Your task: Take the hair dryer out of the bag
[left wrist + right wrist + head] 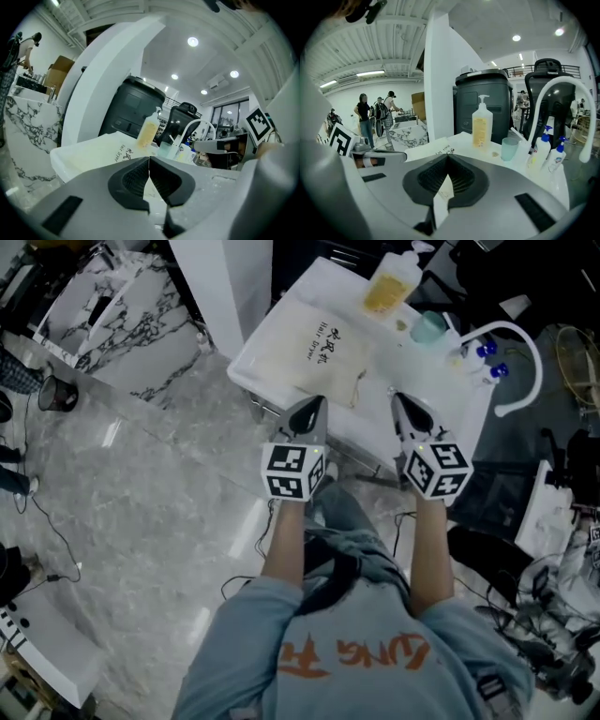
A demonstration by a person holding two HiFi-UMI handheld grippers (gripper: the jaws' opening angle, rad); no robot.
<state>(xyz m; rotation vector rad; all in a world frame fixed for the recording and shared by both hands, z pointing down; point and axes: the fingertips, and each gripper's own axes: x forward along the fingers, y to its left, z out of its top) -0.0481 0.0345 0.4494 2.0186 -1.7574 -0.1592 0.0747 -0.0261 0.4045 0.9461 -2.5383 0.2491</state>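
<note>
Shut tight, both pairs of jaws hold nothing: on my left gripper [148, 160] the ribbed pads meet at the tips, and on my right gripper [447, 158] they do the same. From above, the two grippers sit side by side over the near edge of the white desk [281, 306].

Just ahead of my left jaws a cream cloth bag [314, 351] lies flat on the desk, with dark lettering on its top and a drawstring trailing at its near right corner. The hair dryer itself shows in no view; the cloth hides whatever is inside the bag.

Beyond the bag stands a pump bottle [482, 123] holding yellow liquid, and just to its right a pale green cup [509, 148] whose inside I cannot see. Further right, two white bottles with blue tops [544, 145] stand under a curved white pipe [562, 89].

Behind the desk are a dark grey bin [483, 98], a black chair [547, 84] and a white pillar [438, 79]. To the left is a marble counter [112, 306].
</note>
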